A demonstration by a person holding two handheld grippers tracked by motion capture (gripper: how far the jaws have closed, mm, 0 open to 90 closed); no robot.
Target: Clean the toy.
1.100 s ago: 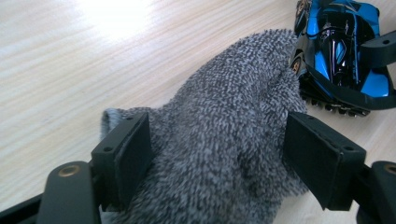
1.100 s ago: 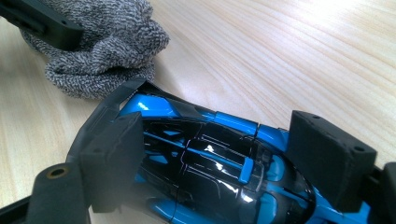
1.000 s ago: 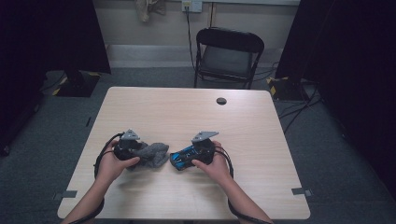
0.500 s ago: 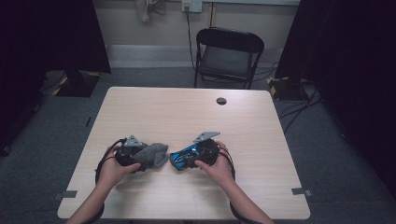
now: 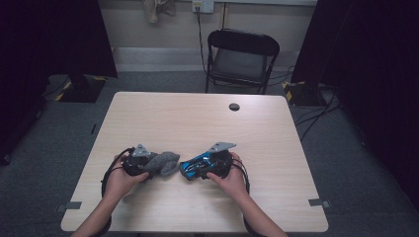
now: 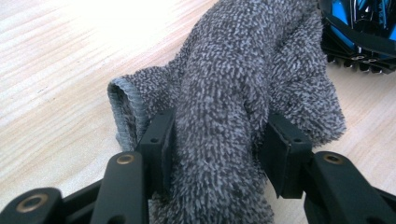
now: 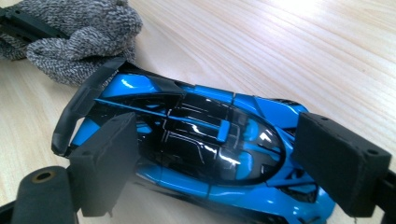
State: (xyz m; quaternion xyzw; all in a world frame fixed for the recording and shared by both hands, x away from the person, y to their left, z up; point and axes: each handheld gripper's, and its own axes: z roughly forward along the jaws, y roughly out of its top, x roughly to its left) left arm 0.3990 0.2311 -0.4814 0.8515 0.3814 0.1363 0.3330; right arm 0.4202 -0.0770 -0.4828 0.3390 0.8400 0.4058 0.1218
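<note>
High view: table (image 5: pixel 197 118) carries both grippers near its front edge. Left gripper (image 6: pixel 217 135) clenched on grey fuzzy cloth (image 6: pixel 243 84), bunched between its jaws. Right gripper (image 7: pixel 210 163) grasps blue toy car (image 7: pixel 201 140) across the body; car's rear wing touches the cloth ahead.

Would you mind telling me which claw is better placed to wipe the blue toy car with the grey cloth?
The left claw: it is shut on the grey fuzzy cloth, beside the blue and black toy car, which the right claw straddles.
</note>
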